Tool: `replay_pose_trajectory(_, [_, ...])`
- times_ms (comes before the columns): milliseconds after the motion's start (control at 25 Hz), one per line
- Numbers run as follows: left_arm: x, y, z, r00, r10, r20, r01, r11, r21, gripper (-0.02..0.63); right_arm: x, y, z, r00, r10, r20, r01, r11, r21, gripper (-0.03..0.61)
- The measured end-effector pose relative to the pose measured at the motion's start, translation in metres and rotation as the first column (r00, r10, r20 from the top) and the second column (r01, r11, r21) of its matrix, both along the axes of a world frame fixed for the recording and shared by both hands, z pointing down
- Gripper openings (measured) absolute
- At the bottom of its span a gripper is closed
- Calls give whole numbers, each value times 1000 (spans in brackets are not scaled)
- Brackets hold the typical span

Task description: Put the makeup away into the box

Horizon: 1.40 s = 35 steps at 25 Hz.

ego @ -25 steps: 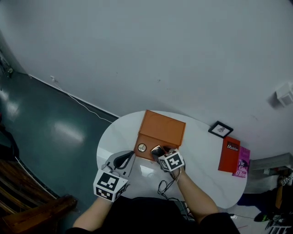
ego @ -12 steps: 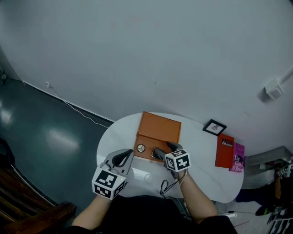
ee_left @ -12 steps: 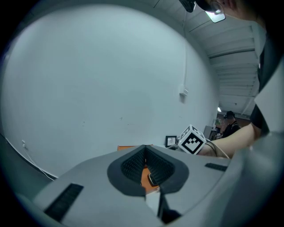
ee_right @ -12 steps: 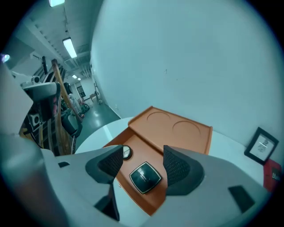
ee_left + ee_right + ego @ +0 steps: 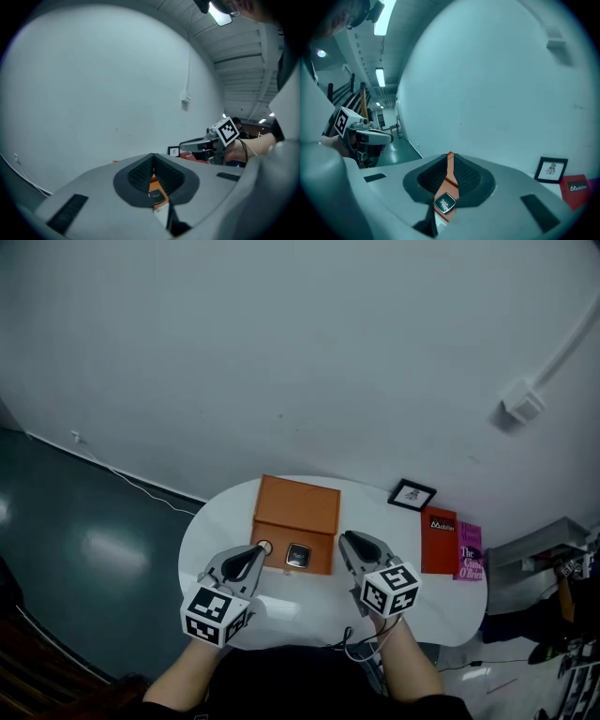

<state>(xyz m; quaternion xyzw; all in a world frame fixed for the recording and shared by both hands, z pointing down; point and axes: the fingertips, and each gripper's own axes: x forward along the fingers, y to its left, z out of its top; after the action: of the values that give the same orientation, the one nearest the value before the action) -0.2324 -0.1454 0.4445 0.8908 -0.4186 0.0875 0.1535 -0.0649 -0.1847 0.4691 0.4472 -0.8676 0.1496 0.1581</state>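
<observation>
An orange box (image 5: pixel 296 509) lies open on the round white table (image 5: pixel 211 531). In its front tray sit a round compact (image 5: pixel 264 547) and a square dark compact (image 5: pixel 298 555). My right gripper (image 5: pixel 354 547) hovers above and right of the box. Its jaws are closing, nearly together, with nothing between them. In the right gripper view the box (image 5: pixel 450 176) and the square compact (image 5: pixel 445 202) show through the slit of the right gripper (image 5: pixel 449 166). My left gripper (image 5: pixel 247 564) hangs left of the box, shut and empty. Through the left gripper (image 5: pixel 152 164) I see the square compact (image 5: pixel 156 192).
A small framed picture (image 5: pixel 412 494) stands at the table's back right. A red book (image 5: pixel 438 541) and a pink book (image 5: pixel 468 550) lie on the right side. A dark cable (image 5: pixel 361 643) hangs at the near edge. The plain wall rises behind the table.
My right gripper has lifted up and to the right, away from the box, leaving the square compact in it. Its jaws went from wide apart to nearly together. The left gripper rose slightly.
</observation>
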Motion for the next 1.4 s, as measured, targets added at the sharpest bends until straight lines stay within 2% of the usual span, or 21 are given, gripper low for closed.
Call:
replay_pose_trajectory(200, [40,6,-21,999,-1,36,0,999,33,5,25,27,-39,993,-79,89,75,996,45,46])
replay_pose_trajectory(280, [62,6,-40,999,24,35,-26,999,48,5,40,39,-68,987,-136,90,127,986,106,44])
replay_pose_trajectory(400, [101,-3,-88,998,34,60,-42,990,135,5,71,50,-113,969,-231,86,208,954,217,40])
replay_pose_trajectory(520, [134,-8,-128,1000,3,2,-3,981,192,5,104,58,-150,940,-309,143,258,920,296,37])
replay_pose_trajectory(600, [152,-11,-142,1000,-23,-17,26,978,209,5,125,58,-169,926,-333,179,258,902,345,35])
replay_pose_trajectory(800, [180,-11,-176,998,-69,-4,68,963,260,5,167,49,-218,930,-309,199,207,888,410,35])
replay_pose_trajectory(960, [193,-8,-217,998,-60,-5,58,939,339,5,180,47,-272,945,-278,170,158,848,507,35])
replay_pose_trajectory(1040, [194,-12,-229,998,-65,-20,68,926,372,5,189,40,-299,941,-230,247,59,833,550,35])
replay_pose_trajectory(1120, [197,-18,-228,998,-59,-10,58,925,374,5,198,35,-314,929,-173,327,-47,821,569,35])
replay_pose_trajectory(1200, [202,-22,-217,997,-47,60,22,927,374,5,196,31,-308,922,-146,357,-83,828,554,34])
replay_pose_trajectory(1280, [199,-21,-208,988,-56,144,-5,921,389,5,186,30,-291,919,-143,368,-74,852,517,34])
replay_pose_trajectory(1320, [196,-18,-205,985,-60,161,-8,920,392,5,180,31,-281,921,-137,364,-70,863,501,34])
replay_pose_trajectory(1400, [190,-11,-199,990,-49,135,-6,926,378,5,171,34,-260,934,-115,337,-63,878,475,34])
